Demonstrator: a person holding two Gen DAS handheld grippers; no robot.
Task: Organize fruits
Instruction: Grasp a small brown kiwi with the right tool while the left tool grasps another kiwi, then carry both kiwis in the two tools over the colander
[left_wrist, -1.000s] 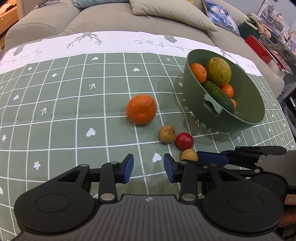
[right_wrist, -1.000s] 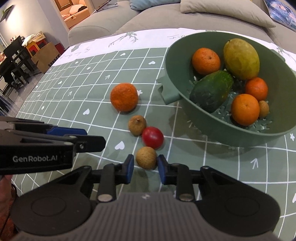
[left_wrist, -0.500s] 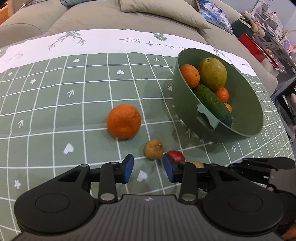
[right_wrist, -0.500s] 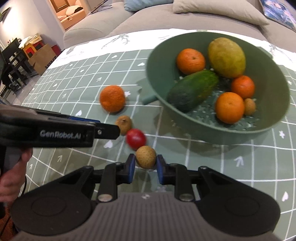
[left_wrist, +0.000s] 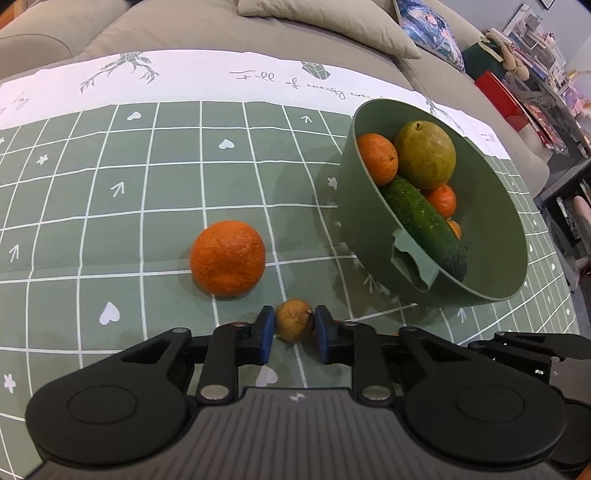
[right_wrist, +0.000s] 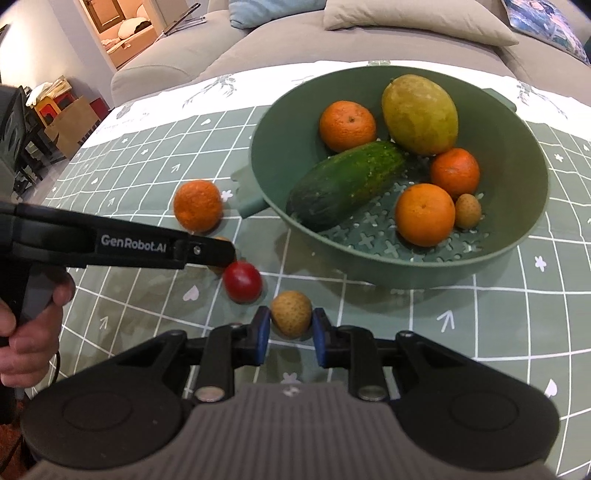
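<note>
Left claw (left_wrist: 293, 328) nearly pressed together, blue pads pinching a small brown fruit (left_wrist: 294, 319) resting on the green checked cloth (left_wrist: 110, 206). Loose orange (left_wrist: 228, 258) just ahead and left of that claw; green bowl (left_wrist: 495, 206) ahead and right, holding a cucumber (left_wrist: 421, 218), a yellow-green fruit (left_wrist: 424, 155) and oranges. Right claw (right_wrist: 289, 330) likewise narrowed, pads gripping a second small brown fruit (right_wrist: 291, 313) (contact with the cloth unclear). Red fruit (right_wrist: 242, 281) just ahead-left of the right claw, touching the left claw's fingertip in the right wrist view.
</note>
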